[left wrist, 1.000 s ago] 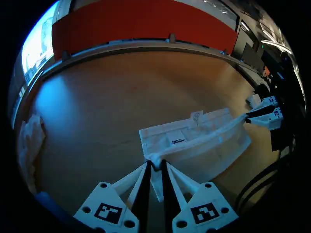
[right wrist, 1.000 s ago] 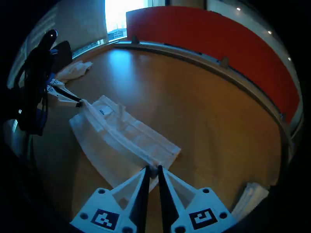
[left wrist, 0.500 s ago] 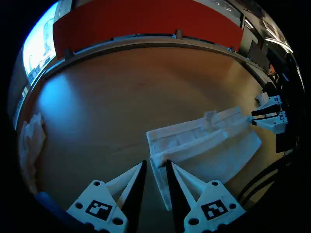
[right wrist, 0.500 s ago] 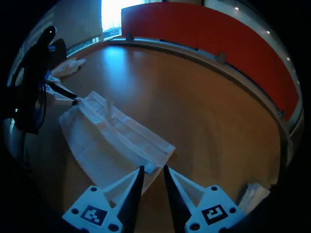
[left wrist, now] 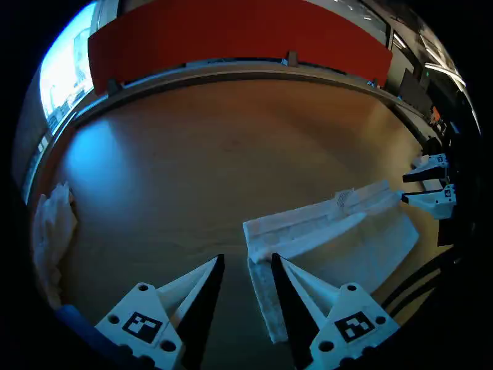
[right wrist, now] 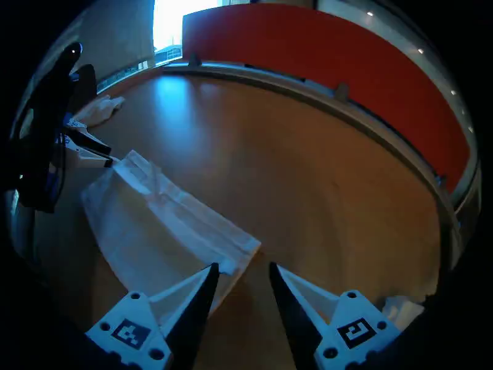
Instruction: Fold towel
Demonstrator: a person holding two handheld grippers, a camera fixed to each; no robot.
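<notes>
A white towel (left wrist: 345, 237) lies on the wooden table (left wrist: 185, 160), folded over, with a narrower doubled strip along its far edge. My left gripper (left wrist: 246, 259) is open, its fingers standing either side of the towel's near corner without gripping it. In the right gripper view the same towel (right wrist: 160, 228) stretches away to the left, and my right gripper (right wrist: 243, 268) is open just short of its near corner. Each view also catches the other gripper, open at the towel's far end: the right gripper (left wrist: 419, 187) and the left gripper (right wrist: 108, 156).
A crumpled white cloth (left wrist: 49, 228) lies near the table's left edge, seen also as the crumpled cloth (right wrist: 98, 108). Folded white cloth (right wrist: 400, 308) sits at the lower right. A red partition (left wrist: 234, 31) runs behind the table's raised back rim (left wrist: 246, 68).
Both grippers went from shut on the towel's corners to open, and the fold dropped flat onto the table. Both have drawn back a little from the towel.
</notes>
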